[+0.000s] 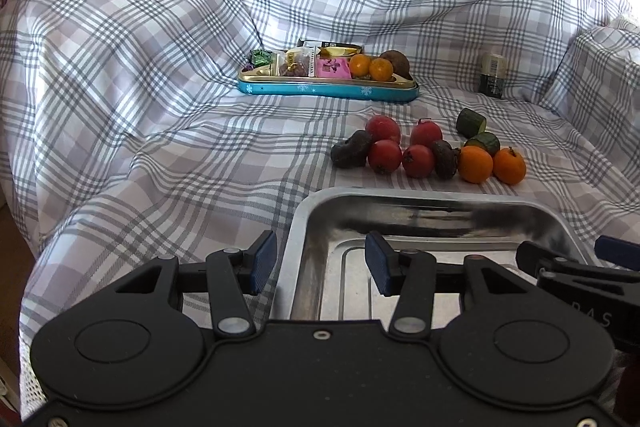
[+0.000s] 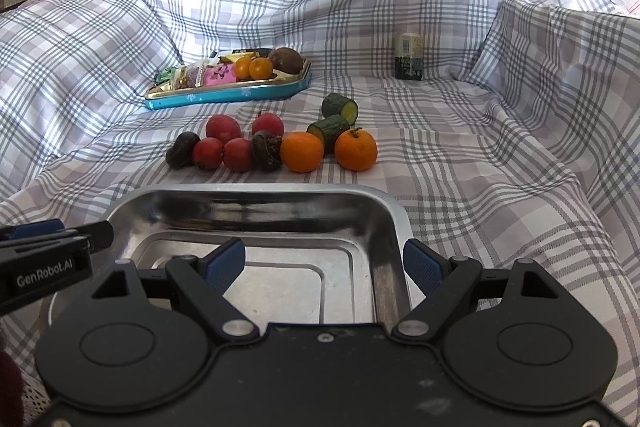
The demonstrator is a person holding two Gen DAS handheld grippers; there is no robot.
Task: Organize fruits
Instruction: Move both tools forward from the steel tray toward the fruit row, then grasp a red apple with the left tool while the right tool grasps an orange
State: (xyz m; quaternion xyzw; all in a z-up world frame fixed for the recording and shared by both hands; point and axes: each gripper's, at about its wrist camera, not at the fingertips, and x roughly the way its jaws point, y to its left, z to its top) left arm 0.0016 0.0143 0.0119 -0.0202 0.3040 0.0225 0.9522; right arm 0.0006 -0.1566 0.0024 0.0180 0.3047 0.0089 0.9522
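Now we hold both grippers low at the near end of the metal tray, each with its jaws spread wide and gripping nothing. Our left gripper straddles the tray's left wall; our right gripper straddles its right wall. The loose fruit lies straight ahead, just beyond the tray's far rim, in a row running left to right across the checked cloth. The right-hand orange sits nearest our right gripper, so we judge that hand better placed to reach forward first. The dark fruit at the left end falls to our left.
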